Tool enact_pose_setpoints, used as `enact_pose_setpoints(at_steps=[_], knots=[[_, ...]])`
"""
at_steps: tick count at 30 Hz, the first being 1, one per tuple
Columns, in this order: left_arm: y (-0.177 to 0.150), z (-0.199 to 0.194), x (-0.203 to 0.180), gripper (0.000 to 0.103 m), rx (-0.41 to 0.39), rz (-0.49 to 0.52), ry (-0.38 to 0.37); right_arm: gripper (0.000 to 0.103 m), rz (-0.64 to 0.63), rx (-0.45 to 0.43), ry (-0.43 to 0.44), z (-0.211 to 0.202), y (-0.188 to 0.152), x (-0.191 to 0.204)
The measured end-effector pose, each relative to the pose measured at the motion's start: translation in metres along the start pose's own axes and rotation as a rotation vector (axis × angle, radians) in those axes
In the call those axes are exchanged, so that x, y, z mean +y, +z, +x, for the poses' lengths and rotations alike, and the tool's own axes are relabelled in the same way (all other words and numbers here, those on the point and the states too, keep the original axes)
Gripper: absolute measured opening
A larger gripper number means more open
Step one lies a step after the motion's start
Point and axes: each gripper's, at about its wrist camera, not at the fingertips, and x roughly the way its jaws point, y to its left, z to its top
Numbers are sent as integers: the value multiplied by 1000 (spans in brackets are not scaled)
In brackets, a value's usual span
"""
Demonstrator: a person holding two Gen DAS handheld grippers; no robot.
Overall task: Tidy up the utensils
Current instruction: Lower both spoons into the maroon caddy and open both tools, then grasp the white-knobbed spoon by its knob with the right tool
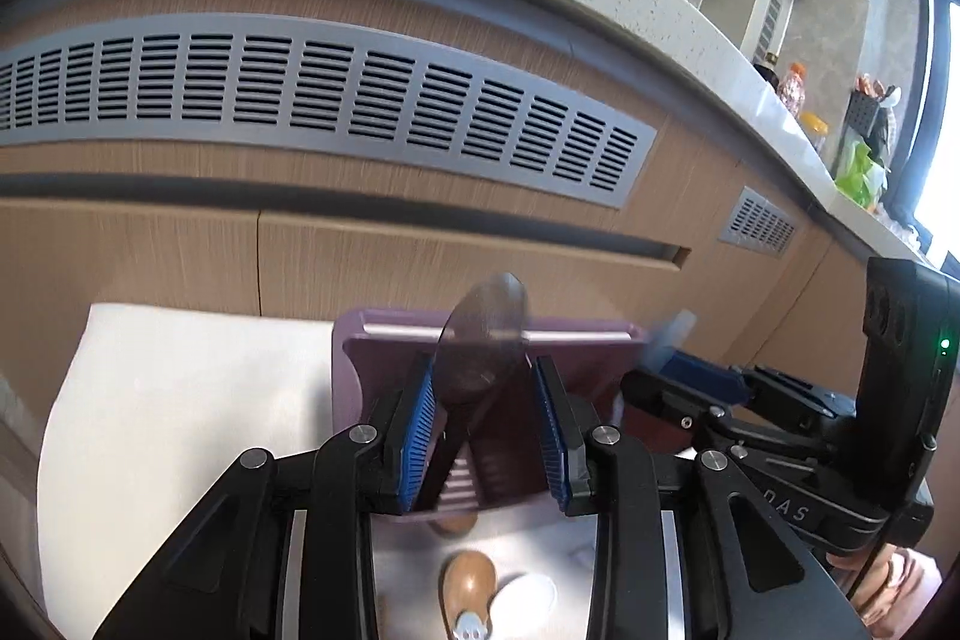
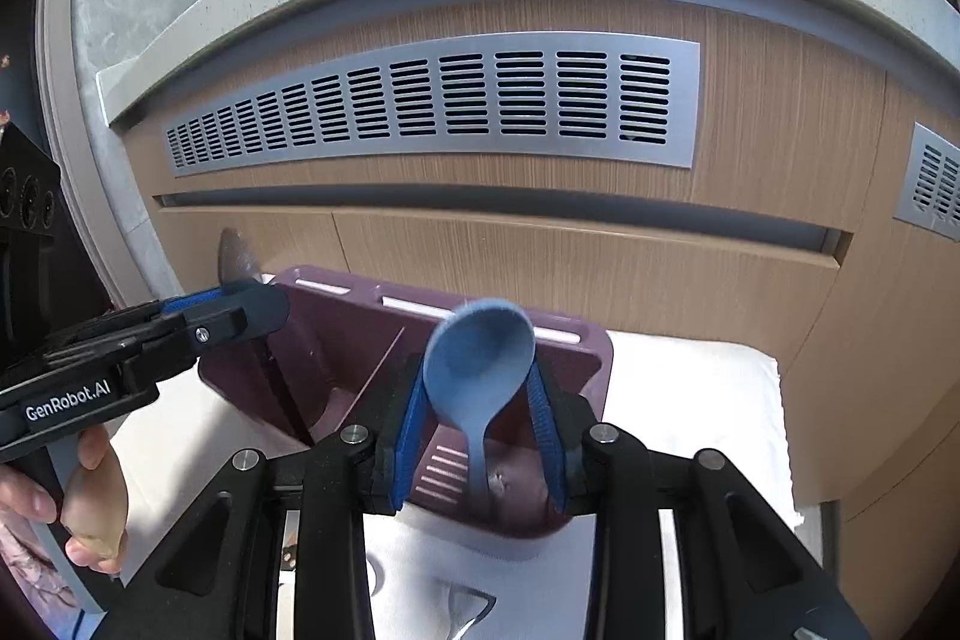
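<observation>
**Blue spoon over purple caddy**

At lower centre, right gripper (image 2: 485,436), blue pads either side of a blue spoon (image 2: 478,364), bowl up, handle down into the right compartment of a purple utensil caddy (image 2: 591,370); pad contact unclear. Entering from the left edge, left gripper (image 2: 240,304) over the caddy's left compartment, a grey spoon (image 2: 235,253) poking above it. Underneath, a white cloth (image 2: 696,400). Behind, a wooden cabinet front with a grey vent grille (image 2: 444,103).
</observation>
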Motion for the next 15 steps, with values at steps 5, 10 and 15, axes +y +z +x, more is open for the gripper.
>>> enact_pose_setpoints(at_steps=[5,10,15], knots=[[4,-37,-9,38,-53,2,4,70,-22,-65,-38,-27,-3,6],[-8,-78,-21,52,-77,42,67,83,-51,-88,-79,-67,-6,11],[-44,-100,-30,60,-4,87,93,99,-99,-84,-123,-101,-23,16]])
